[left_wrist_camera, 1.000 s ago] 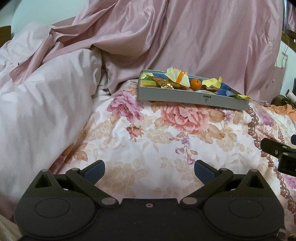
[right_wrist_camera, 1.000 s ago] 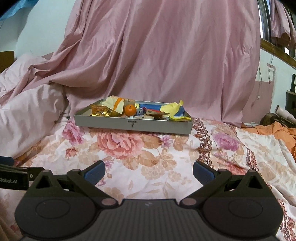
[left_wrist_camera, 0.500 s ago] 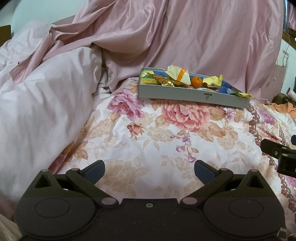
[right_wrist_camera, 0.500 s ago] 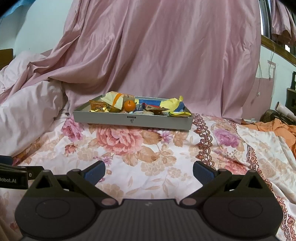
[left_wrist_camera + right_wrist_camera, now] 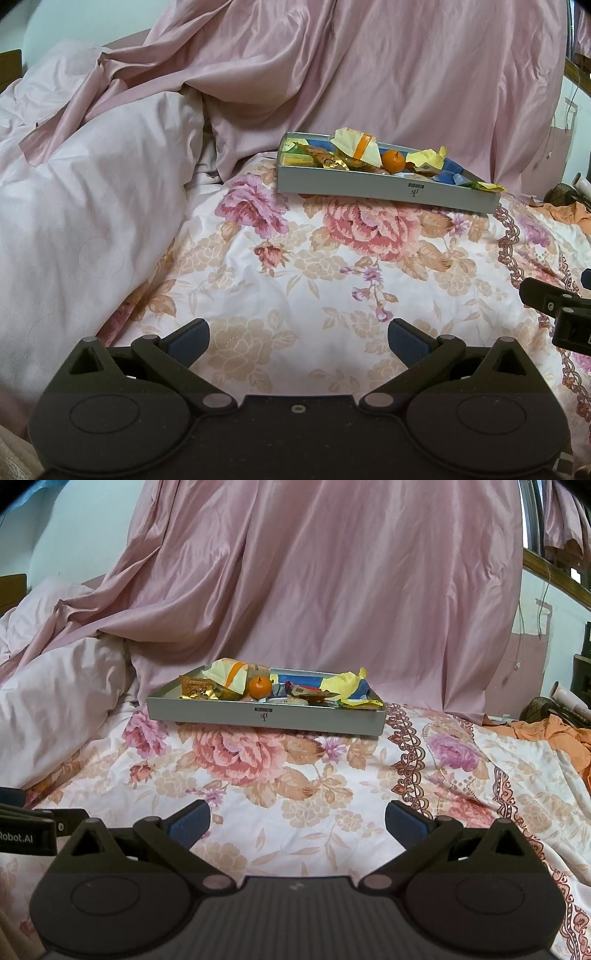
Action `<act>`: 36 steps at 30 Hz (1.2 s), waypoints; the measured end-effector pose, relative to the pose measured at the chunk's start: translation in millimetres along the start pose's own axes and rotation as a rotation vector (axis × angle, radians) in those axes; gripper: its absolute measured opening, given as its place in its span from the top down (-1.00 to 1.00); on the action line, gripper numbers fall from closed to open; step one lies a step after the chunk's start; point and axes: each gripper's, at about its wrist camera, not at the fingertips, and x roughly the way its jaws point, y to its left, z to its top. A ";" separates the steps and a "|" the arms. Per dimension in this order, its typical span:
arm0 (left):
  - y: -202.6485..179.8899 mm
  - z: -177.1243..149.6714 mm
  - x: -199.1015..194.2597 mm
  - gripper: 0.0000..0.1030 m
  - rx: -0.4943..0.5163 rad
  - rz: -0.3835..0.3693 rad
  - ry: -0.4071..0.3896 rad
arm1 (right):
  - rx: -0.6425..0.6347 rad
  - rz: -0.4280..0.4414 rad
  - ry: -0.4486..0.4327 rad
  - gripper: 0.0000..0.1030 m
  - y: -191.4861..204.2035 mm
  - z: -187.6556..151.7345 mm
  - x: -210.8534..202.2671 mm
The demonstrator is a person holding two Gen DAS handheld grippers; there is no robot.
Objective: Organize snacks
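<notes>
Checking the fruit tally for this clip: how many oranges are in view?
1: an orange in the tray, left of centre, among wrappers; others may be hidden beneath.

A bedroom draped in pink

We see a bed (image 5: pixel 295 794) under a floral sheet, a pale pink duvet (image 5: pixel 92 206) bunched on its left, a satin pink curtain (image 5: pixel 332 590) hanging behind, a pale wall (image 5: pixel 81 531) at upper left, a wooden window frame (image 5: pixel 554 576) and orange cloth (image 5: pixel 561 738) at right.

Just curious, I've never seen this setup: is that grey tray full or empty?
Full. The tray holds a heap of snack wrappers and a small orange, some sticking up above its rim.
</notes>
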 end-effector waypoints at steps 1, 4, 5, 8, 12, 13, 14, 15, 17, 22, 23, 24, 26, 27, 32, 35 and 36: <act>0.0 0.1 0.0 -0.98 0.000 0.000 0.000 | 0.000 0.000 0.000 -1.00 0.1 -0.1 0.0; -0.1 0.3 0.0 -0.98 0.000 0.000 0.000 | 0.000 0.000 0.000 -1.00 0.1 -0.1 0.0; -0.2 0.3 0.0 -0.98 0.000 0.000 0.001 | 0.000 0.000 0.000 -1.00 0.0 0.1 0.1; -0.3 0.5 0.0 -0.98 0.001 0.000 0.001 | 0.000 0.000 0.001 -1.00 0.2 -0.2 0.0; -0.3 0.4 0.0 -0.98 0.001 0.000 0.002 | 0.000 0.000 0.001 -1.00 0.2 0.5 0.3; -0.4 0.8 0.1 -0.98 0.001 0.000 0.001 | 0.001 0.000 0.002 -1.00 0.3 0.4 0.2; -0.4 0.9 0.1 -0.98 0.001 0.000 0.002 | 0.001 0.001 0.002 -1.00 -0.1 -0.8 0.2; -0.3 0.6 -0.1 -0.98 0.001 0.000 0.002 | 0.001 0.001 0.002 -1.00 -0.1 -0.6 0.3; -0.5 1.1 0.1 -0.98 0.001 0.001 0.002 | 0.001 0.001 0.003 -1.00 0.1 -0.8 0.1; -1.3 2.0 -0.1 -0.98 0.001 0.000 0.003 | 0.001 0.001 0.004 -1.00 0.5 -2.4 -0.3; -1.2 1.5 -0.3 -0.98 0.000 -0.004 0.006 | 0.001 0.001 0.005 -1.00 0.4 -2.4 0.2; -0.5 0.6 0.0 -0.98 -0.001 -0.009 0.010 | 0.001 0.001 0.005 -1.00 0.3 -2.5 0.1; 1.3 -0.6 1.2 -0.98 -0.005 -0.024 0.024 | 0.001 0.001 0.005 -1.00 0.3 -2.1 0.2; 2.1 -1.1 1.5 -0.98 -0.008 -0.031 0.029 | 0.001 0.001 0.005 -1.00 0.5 -3.1 -0.5; 1.0 -0.8 -0.3 -0.98 -0.011 -0.001 0.029 | 0.002 0.001 0.005 -1.00 0.4 -1.7 0.3; 1.2 0.9 -1.2 -0.98 -0.026 -0.001 0.031 | 0.002 0.001 0.006 -1.00 0.4 -1.6 0.3; 1.8 0.6 -1.8 -0.98 -0.031 -0.006 0.032 | 0.002 0.001 0.006 -1.00 0.5 -2.1 0.0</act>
